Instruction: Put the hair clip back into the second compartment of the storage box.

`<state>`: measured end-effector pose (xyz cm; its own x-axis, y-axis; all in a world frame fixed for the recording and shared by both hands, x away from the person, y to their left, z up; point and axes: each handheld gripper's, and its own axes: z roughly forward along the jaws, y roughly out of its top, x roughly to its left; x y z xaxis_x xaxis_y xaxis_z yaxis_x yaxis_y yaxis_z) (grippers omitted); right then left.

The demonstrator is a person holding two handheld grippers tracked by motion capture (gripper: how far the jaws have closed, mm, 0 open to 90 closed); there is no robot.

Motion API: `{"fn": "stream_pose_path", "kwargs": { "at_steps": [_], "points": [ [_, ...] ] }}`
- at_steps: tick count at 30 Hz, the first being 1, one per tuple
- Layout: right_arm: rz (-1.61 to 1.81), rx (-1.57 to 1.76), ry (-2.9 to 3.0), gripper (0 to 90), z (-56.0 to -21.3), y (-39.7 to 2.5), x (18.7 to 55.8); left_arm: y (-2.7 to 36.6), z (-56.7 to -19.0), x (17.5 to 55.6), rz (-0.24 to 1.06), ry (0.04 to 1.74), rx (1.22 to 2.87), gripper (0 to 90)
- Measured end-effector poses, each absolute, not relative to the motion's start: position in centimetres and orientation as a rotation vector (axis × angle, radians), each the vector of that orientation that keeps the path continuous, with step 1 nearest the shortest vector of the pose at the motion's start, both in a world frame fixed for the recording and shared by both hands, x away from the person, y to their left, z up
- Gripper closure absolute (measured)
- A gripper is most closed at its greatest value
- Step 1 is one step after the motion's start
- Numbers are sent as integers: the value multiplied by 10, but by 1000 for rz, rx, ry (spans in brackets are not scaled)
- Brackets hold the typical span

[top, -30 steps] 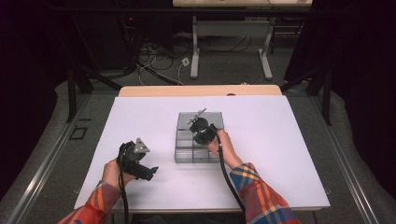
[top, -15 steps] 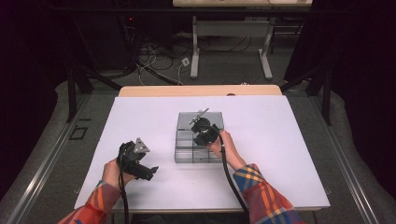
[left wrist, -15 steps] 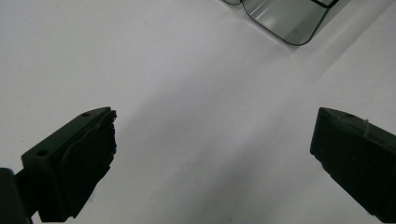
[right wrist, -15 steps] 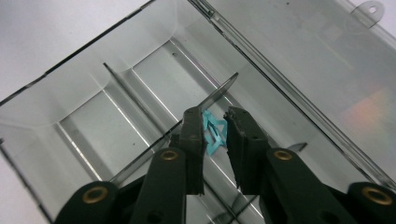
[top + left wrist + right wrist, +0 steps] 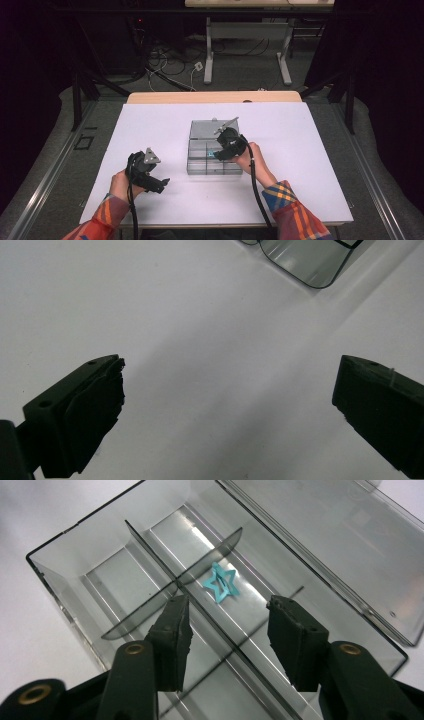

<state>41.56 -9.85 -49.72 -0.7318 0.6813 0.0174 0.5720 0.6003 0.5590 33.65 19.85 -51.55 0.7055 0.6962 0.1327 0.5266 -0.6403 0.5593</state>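
Under the right gripper [image 5: 227, 630], whose matt black plastic jaws carry rough-edged pads and brass-coloured rivets, sits a smoky-grey transparent plastic compartment box [image 5: 100, 575], glossy and smooth. Just beyond the jaw tips lies a small turquoise star-shaped clip [image 5: 220, 583] with a smooth painted sheen. Below the left gripper [image 5: 227, 405], equally matt black, the white table top [image 5: 200, 330] looks smooth and matt.

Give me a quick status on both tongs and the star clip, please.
Right tongs open, above the clear divided box. Teal star clip lying in a compartment just beyond them, ungripped. Left tongs open over bare white table. Nothing blocking.
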Motion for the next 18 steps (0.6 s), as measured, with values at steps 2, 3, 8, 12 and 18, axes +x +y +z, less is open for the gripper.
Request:
{"fn": "stream_pose_path", "kwargs": {
  "at_steps": [2, 3, 8, 12, 18],
  "points": [
    [813, 1046, 2621, 479, -497, -105, 414, 199, -515, 337, 456, 933, 2431, 4],
    [805, 1061, 2624, 467, -496, -107, 412, 199, -515, 337, 457, 933, 2431, 3],
    [821, 1077, 2610, 423, -497, -123, 406, 198, -516, 336, 461, 937, 2423, 3],
    [836, 1079, 2612, 372, -497, -134, 401, 198, -516, 336, 462, 936, 2419, 3],
    [850, 1080, 2617, 297, -496, -150, 392, 198, -516, 336, 458, 936, 2421, 3]
  ]
}}
